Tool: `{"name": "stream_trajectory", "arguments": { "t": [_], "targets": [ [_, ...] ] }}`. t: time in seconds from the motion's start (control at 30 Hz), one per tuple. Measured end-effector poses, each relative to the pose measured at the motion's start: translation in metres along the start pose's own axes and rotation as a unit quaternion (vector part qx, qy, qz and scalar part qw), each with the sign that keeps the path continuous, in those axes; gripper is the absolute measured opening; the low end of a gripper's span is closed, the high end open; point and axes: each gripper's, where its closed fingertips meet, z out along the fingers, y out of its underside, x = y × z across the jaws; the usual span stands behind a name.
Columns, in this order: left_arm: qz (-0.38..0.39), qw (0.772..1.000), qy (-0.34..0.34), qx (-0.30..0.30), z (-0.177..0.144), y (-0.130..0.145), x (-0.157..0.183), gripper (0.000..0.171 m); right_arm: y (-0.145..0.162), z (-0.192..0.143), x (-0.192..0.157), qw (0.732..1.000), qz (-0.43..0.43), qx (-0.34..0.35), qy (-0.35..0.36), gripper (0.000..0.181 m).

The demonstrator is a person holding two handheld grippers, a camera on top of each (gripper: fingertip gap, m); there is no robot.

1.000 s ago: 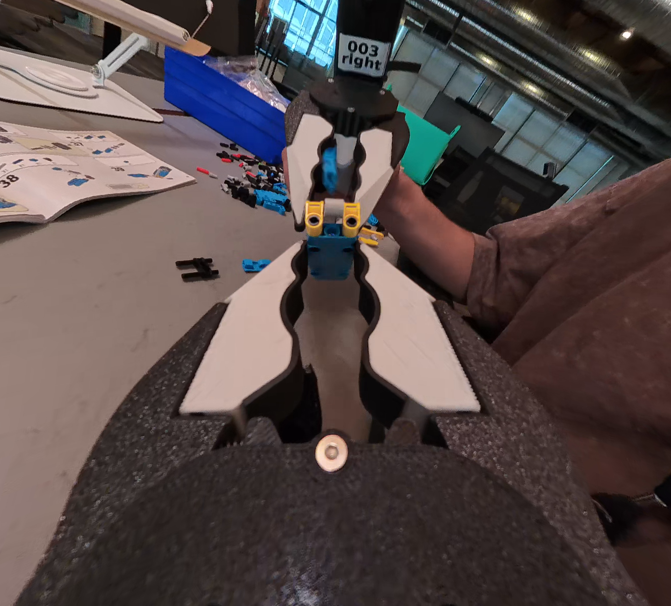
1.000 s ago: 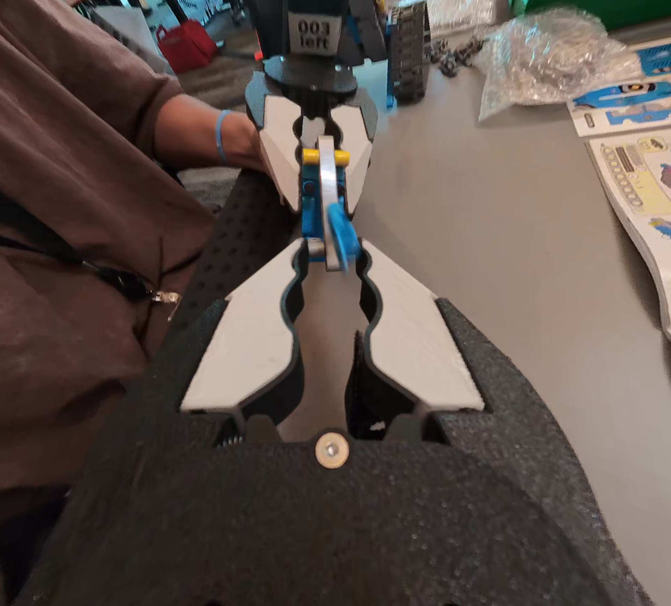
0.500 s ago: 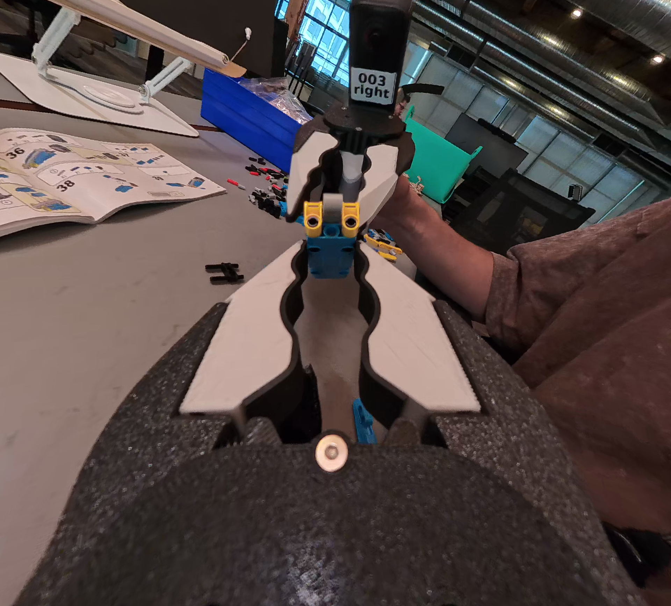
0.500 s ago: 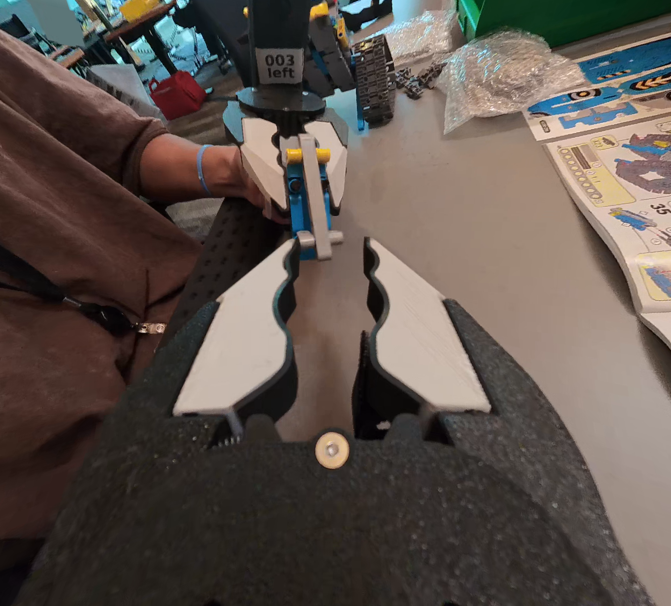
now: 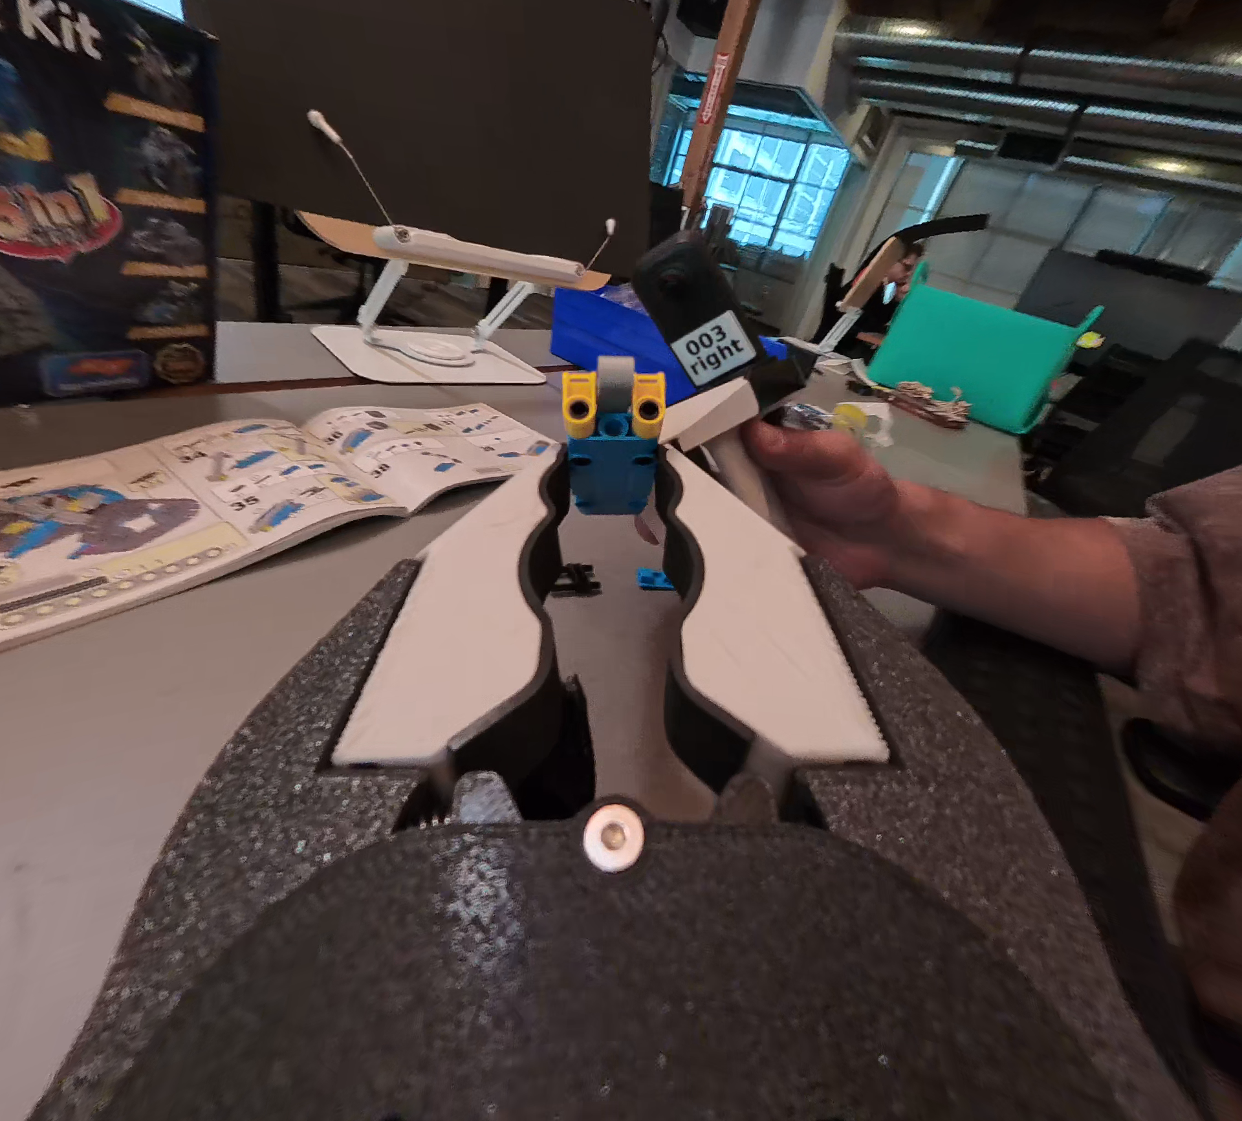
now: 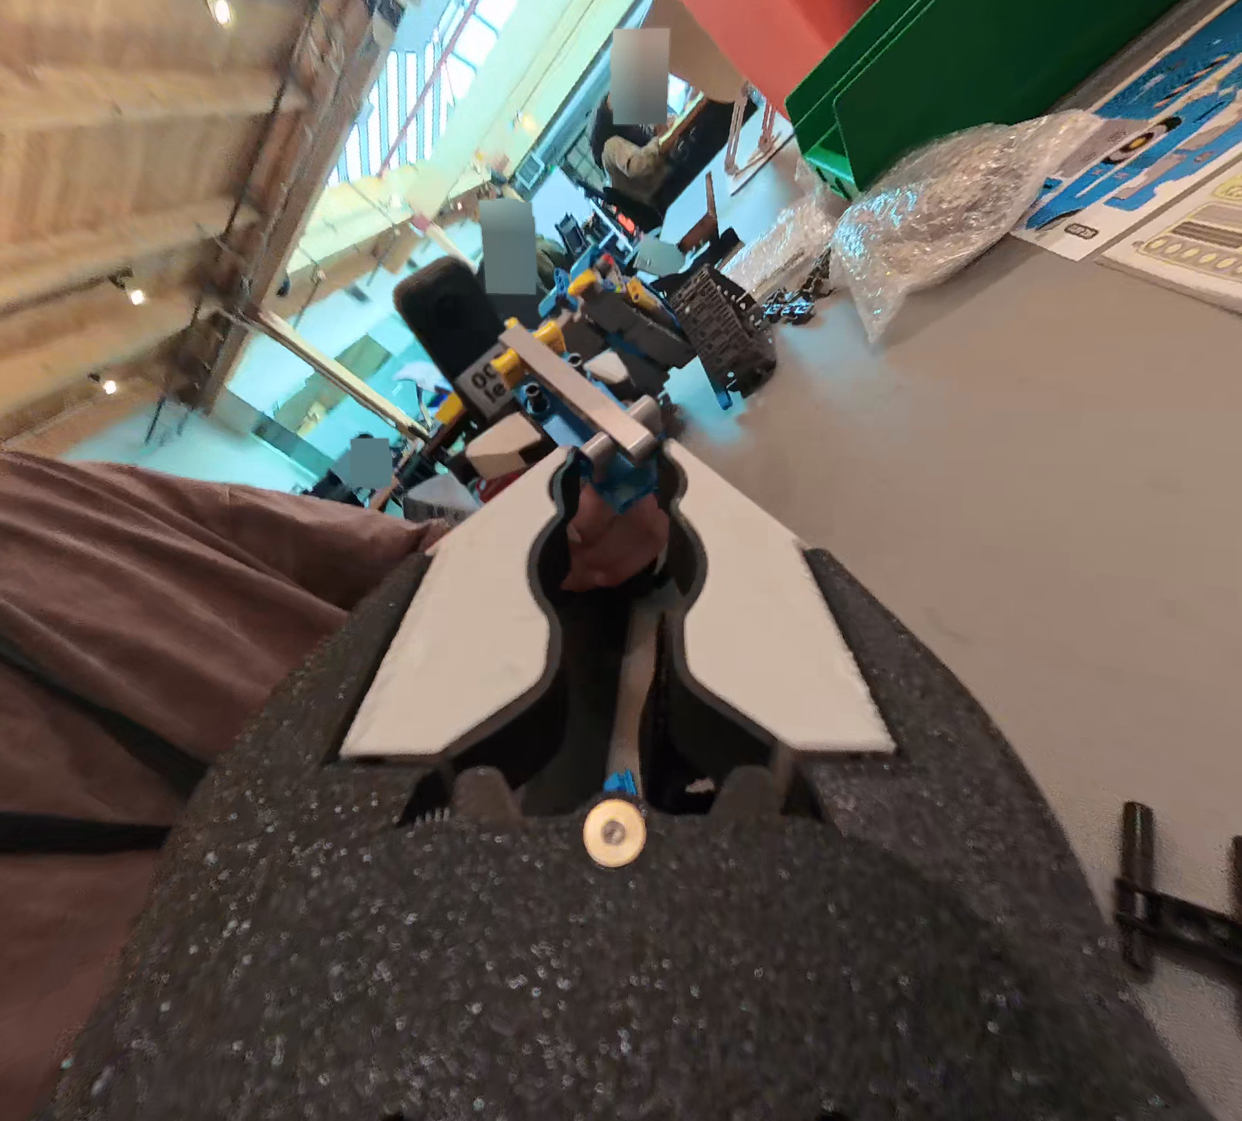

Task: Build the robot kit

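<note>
A small brick assembly [image 5: 610,455], with a blue block below, two yellow connectors and a grey piece on top, sits pinched between the fingertips of the left tongs [image 5: 610,484], held up above the grey table [image 5: 168,719]. In the right wrist view the same assembly [image 6: 591,417] shows a long grey beam across its top and lies right at the tips of the right tongs [image 6: 617,484], tilted; their fingers stand a little apart, and I cannot tell whether they press on the blue block or merely frame it. Seen from the left tongs, the right tongs sit just beyond and to the right of the assembly, angled away in a person's hand [image 5: 826,497]. Below the left fingertips, on the table, lie a small black piece [image 5: 574,579] and a small blue piece [image 5: 653,578]. To the left of the left tongs an open instruction booklet [image 5: 222,497] lies flat. Beyond the right tongs stand a partly built model [image 6: 645,322] and clear plastic bags [image 6: 941,215], with a green bin [image 6: 1008,33] behind them.
</note>
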Motion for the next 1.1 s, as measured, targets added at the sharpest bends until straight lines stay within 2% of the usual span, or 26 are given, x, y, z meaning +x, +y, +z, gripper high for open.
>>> {"name": "stream_trajectory", "arguments": {
  "t": [0.1,0.23,0.5,0.8,1.03,1.1],
  "targets": [
    [0.028,0.999,-0.017,-0.003,0.001,0.001,-0.001,0.024,-0.005,0.000,0.002,1.000,-0.003,0.024,0.017,0.022],
    [0.036,0.999,-0.024,-0.011,0.002,0.002,-0.002,0.024,-0.010,-0.004,0.004,0.994,-0.074,0.025,0.072,0.022],
    [0.061,0.997,-0.037,-0.021,0.003,0.005,-0.001,0.024,-0.006,-0.007,0.010,0.979,-0.148,-0.020,0.139,0.019],
    [0.089,0.994,-0.052,-0.034,0.005,0.009,-0.001,0.024,-0.014,-0.012,0.010,0.963,-0.193,-0.008,0.186,0.015],
    [0.094,0.993,-0.066,-0.040,0.005,0.010,-0.005,0.024,-0.014,-0.012,0.015,0.962,-0.189,-0.008,0.195,0.017],
    [0.082,0.994,-0.063,-0.041,0.005,0.011,-0.005,0.024,-0.017,-0.014,0.021,0.942,-0.236,-0.013,0.237,0.026]
  ]
}}
